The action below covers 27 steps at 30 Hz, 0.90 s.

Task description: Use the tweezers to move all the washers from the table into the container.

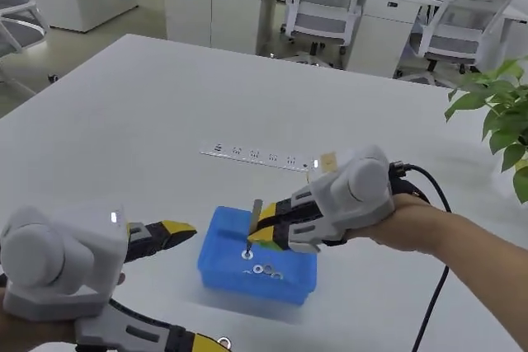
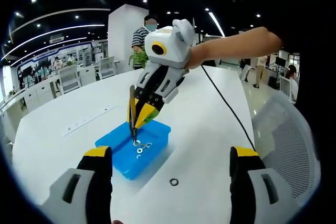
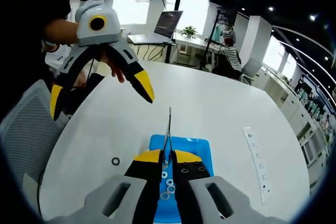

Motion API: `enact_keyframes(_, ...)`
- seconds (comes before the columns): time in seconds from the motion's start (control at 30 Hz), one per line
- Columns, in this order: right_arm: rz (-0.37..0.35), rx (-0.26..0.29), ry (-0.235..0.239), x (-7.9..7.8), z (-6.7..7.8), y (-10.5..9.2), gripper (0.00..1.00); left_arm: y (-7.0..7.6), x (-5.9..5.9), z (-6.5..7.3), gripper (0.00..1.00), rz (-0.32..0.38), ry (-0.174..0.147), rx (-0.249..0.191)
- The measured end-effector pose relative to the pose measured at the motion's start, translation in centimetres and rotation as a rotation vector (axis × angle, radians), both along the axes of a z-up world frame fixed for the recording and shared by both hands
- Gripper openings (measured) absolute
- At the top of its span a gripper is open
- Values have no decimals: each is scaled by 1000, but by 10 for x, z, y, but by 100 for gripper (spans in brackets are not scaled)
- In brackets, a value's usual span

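My right gripper (image 1: 266, 237) is shut on grey tweezers (image 1: 254, 224), which point down into the blue container (image 1: 216, 232). The tweezer tips (image 2: 134, 139) reach the container floor beside several washers (image 2: 142, 148). Whether the tips hold a washer I cannot tell. One loose washer (image 2: 174, 182) lies on the white table in front of the container, also near the bottom edge of the head view (image 1: 223, 341). My left gripper (image 1: 195, 286) is open at the container's left, nothing between its jaws. In the right gripper view the tweezers (image 3: 168, 129) run out over the container (image 3: 202, 148).
A white power strip (image 1: 260, 156) lies on the table beyond the container. A green plant (image 1: 503, 113) stands at the right edge. Office chairs (image 1: 326, 6) and desks line the far side. The right gripper's black cable (image 1: 437, 286) trails off the table.
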State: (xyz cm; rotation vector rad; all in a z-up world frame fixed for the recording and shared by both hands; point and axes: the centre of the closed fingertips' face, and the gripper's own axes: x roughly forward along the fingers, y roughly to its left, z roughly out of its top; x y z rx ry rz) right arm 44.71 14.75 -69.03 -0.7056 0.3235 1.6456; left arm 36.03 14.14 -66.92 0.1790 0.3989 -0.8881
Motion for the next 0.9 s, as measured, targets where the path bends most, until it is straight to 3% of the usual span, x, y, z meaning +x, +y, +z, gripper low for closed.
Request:
enact_keyframes(0.43,-17,-19,-4,15,-21,-3,8,0,4,-1,92,-1,0,-9)
enact_keyframes(0.9,-12,-62,32,13,-45,-13,9,-1,15,-3,81,-4,6,-9)
